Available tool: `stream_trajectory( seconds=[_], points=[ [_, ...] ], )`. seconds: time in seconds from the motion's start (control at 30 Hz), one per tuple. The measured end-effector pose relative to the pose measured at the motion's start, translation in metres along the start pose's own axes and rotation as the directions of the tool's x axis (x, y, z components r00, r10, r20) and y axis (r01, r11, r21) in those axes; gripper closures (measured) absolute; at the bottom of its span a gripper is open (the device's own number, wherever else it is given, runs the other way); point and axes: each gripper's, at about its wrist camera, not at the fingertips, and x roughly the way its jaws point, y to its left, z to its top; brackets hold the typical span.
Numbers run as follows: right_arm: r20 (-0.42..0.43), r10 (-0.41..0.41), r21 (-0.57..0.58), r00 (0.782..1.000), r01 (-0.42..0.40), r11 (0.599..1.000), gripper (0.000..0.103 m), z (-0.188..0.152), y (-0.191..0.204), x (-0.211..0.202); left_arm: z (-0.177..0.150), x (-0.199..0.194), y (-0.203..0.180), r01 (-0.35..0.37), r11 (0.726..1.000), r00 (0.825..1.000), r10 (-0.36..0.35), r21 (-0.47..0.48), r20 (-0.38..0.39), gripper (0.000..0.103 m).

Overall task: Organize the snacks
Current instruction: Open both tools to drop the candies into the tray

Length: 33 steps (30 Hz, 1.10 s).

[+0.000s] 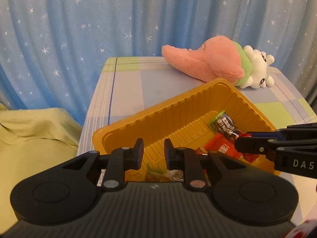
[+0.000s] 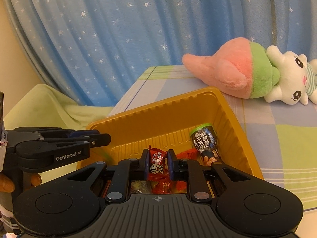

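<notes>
A yellow ribbed plastic tray [image 1: 178,107] [image 2: 158,115] lies on the checked table and holds several wrapped snacks, among them a dark tube-shaped pack with a green end [image 1: 224,124] [image 2: 206,144]. My left gripper [image 1: 154,151] is open and empty over the tray's near left part. My right gripper [image 2: 158,163] has its fingers on both sides of a small red candy packet [image 2: 157,165] above the tray. In the left wrist view the right gripper [image 1: 240,141] comes in from the right over red packets [image 1: 221,148].
A pink, green and white plush toy [image 1: 218,65] [image 2: 257,75] lies behind the tray. A blue star curtain [image 1: 99,19] hangs at the back. A pale green cloth [image 1: 29,134] lies left of the table. The table edge [image 1: 89,109] runs down the left.
</notes>
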Motion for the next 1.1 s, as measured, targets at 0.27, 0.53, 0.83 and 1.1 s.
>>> stream_trajectory(
  seconds=[0.27, 0.53, 0.83, 1.1],
  points=[
    [-0.011, 0.001, 0.014, 1.0, -0.001, 1.0, 0.084, -0.002, 0.0, 0.001, -0.009, -0.012, 0.002, 0.029, 0.999, 1.0, -0.03, -0.017, -0.007, 0.075],
    [-0.007, -0.004, 0.027, 1.0, 0.004, 1.0, 0.084, 0.002, 0.004, 0.008, -0.012, -0.017, 0.005, 0.034, 0.999, 0.999, -0.035, -0.034, -0.017, 0.069],
    [0.1, -0.036, 0.017, 0.994, 0.034, 0.999, 0.082, 0.021, 0.015, 0.008, -0.008, -0.022, 0.01, 0.034, 0.998, 0.999, -0.034, -0.046, 0.001, 0.068],
    [0.124, -0.072, 0.1, 0.99, 0.059, 0.993, 0.038, 0.018, 0.008, -0.005, -0.012, -0.033, 0.006, 0.034, 0.999, 0.999, -0.034, -0.032, 0.009, 0.058]
  ],
)
